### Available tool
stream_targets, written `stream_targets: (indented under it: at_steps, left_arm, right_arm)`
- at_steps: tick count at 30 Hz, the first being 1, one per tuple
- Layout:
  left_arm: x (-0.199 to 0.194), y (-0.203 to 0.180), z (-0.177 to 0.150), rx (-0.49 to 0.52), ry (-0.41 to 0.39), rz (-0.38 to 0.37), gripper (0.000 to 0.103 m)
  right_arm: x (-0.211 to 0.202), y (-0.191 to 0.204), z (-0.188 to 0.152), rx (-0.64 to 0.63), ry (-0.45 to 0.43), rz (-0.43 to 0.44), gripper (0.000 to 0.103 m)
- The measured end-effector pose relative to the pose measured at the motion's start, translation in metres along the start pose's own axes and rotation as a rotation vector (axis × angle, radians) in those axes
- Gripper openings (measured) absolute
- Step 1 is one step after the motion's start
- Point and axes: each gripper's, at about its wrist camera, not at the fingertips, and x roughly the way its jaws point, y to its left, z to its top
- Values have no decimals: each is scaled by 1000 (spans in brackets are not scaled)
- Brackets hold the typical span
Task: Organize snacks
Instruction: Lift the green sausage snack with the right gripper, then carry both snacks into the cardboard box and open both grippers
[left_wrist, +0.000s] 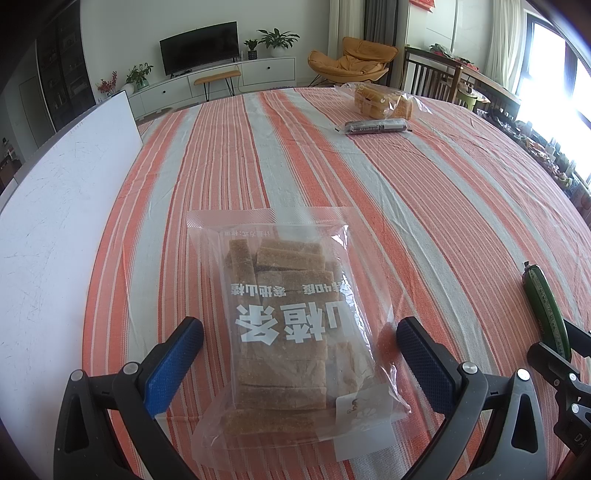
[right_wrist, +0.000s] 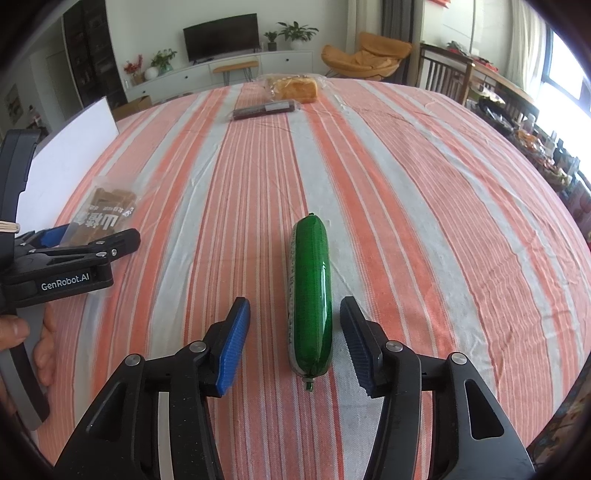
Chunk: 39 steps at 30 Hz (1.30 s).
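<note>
— Four snacks on the striped cloth (right_wrist: 424, 192)?
— Yes: one clear bag of brown strips (left_wrist: 284, 317) between the released left gripper (left_wrist: 299, 350), one green sausage (right_wrist: 309, 295) between the unclenched right gripper (right_wrist: 295, 343), one bread bag (right_wrist: 295, 88), one dark stick (right_wrist: 264, 109) far off.

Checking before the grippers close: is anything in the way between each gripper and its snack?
Nothing visible. The green sausage lies between the open right gripper fingers, untouched. The clear bag of brown strips lies between the open left gripper fingers on the striped tablecloth.
</note>
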Motion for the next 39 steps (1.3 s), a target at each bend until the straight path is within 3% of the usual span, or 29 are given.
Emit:
stream_targets:
  at_steps: [5,6,7,8,9,11,13,16,20,25,30,35,37,39]
  left_arm:
    - [1,0,4,14,50,-7,103]
    - [0,0,6,19,70,-15,98]
    - [-2,-2,8,33,76,-25,82]
    - [-7,-5,10,50,73,-35,73]
    - [-10,-7,10,62,76,-39,60]
    - [-16,-9,10,61,90,-73,50]
    - [-23,-7,5,27,96,-104,48]
    - [-38,1,-8,-82,110,-240,48]
    - [-69,3,-25,-138,94,-355,47]
    - [-131,12,-36,-174,26,-474,47]
    - [-205,36,-39,-205,-74,-563,47]
    - [-274,90,-37,-283,-194,-595,48]
    - [-297,123,-38,-328,-244,-552,48]
    - [-315,159,-42,-372,-297,-464,48]
  right_arm:
    - [5,-1,15,26,111,37,62]
    - [8,1,20,11,146,32,59]
    - [10,3,24,-16,172,16,43]
    - [11,3,27,-35,181,-4,24]
    - [12,-1,29,-18,196,16,23]
    - [10,-16,29,73,202,96,23]
    - [6,-33,21,194,200,192,23]
    - [-3,-54,4,371,176,360,23]
    - [-20,-69,-10,501,135,484,23]
    - [-43,-67,0,557,89,567,23]
    - [-71,-36,20,501,49,634,23]
    - [-101,14,40,397,38,724,23]
    - [-111,41,50,347,40,762,23]
    - [-121,71,60,296,47,815,23]
